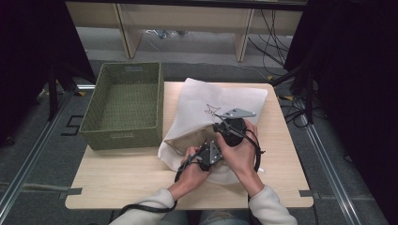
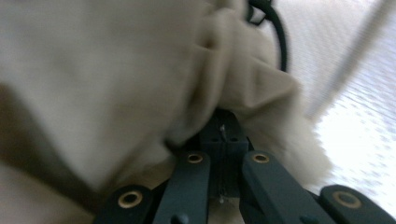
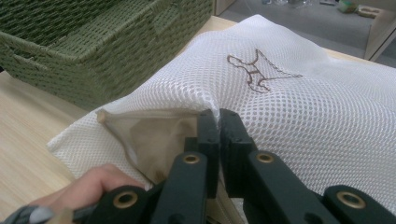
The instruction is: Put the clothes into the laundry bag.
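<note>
Over the worktop, high view:
- White mesh laundry bag with a small brown embroidered figure (image 1: 220, 101): lies flat on the pale wooden worktop (image 1: 117, 173), stretching away beyond both tongs, its open mouth at the near edge where they meet.
- Beige cloth tucked in the bag's mouth (image 1: 185, 140): shows just left of the left tongs (image 1: 197, 157).
- Right tongs (image 1: 224, 127): just beyond and right of the left pair, on the bag's upper layer.
- Green woven rectangular basket (image 1: 124, 105): well left of both tongs, touching the bag's left edge.

Left gripper view:
- Left tongs (image 2: 224, 133): pressed together, pinching a bunched fold of beige cloth (image 2: 116, 84); bright mesh lies to their right.
- Handling: the cloth looks light, limp and crease-prone, so it should follow a pull but may snag on the mesh.

Right gripper view:
- Right tongs (image 3: 218, 122): pressed together, pinching the mesh bag's upper lip (image 3: 280, 107), holding the mouth ajar.
- Beige cloth (image 3: 152, 135): sits inside the opening, just left of these tongs.
- Basket (image 3: 93, 46): beyond them to the left.
- Where to hold: the hemmed lip is likely the firmest spot; open mesh looks soft and stretchy, and could catch on a tip.
</note>
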The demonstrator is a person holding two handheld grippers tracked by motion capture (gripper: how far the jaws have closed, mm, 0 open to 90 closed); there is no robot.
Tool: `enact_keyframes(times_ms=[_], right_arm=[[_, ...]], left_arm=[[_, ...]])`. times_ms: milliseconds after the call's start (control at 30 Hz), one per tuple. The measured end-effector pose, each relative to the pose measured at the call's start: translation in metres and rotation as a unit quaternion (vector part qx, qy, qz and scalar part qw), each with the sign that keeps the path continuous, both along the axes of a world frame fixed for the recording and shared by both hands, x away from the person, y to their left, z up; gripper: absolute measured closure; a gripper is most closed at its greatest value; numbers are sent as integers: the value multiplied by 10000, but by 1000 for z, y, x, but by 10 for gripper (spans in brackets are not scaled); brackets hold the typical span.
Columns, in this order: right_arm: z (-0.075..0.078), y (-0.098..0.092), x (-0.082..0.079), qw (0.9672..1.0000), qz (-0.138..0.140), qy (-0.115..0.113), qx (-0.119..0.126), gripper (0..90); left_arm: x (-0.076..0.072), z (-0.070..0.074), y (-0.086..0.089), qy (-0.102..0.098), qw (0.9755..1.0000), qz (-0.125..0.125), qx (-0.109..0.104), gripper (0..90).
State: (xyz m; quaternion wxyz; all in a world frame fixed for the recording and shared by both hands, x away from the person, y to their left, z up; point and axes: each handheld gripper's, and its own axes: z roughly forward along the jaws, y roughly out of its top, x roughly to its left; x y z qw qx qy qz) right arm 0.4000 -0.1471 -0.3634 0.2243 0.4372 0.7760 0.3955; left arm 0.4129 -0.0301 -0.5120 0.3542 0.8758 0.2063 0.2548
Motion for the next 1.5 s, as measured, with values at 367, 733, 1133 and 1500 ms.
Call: enact_keyframes(times_ms=[367,733,1133,1500], right_arm=[[0,-1,1,10000,7,64,52,886],[1,0,0,10000,22,40,13,886],[2,0,0,10000,33,-8,-14,886],[1,-3,1,10000,50,13,31,886]], left_arm=[[-18,9,10,66,9992,-297,-254,742],[-34,-1,1,294,9982,-429,-298,489],[-15,4,-3,232,9991,-238,-257,885],[12,-3,-11,-65,9999,-65,-88,865]])
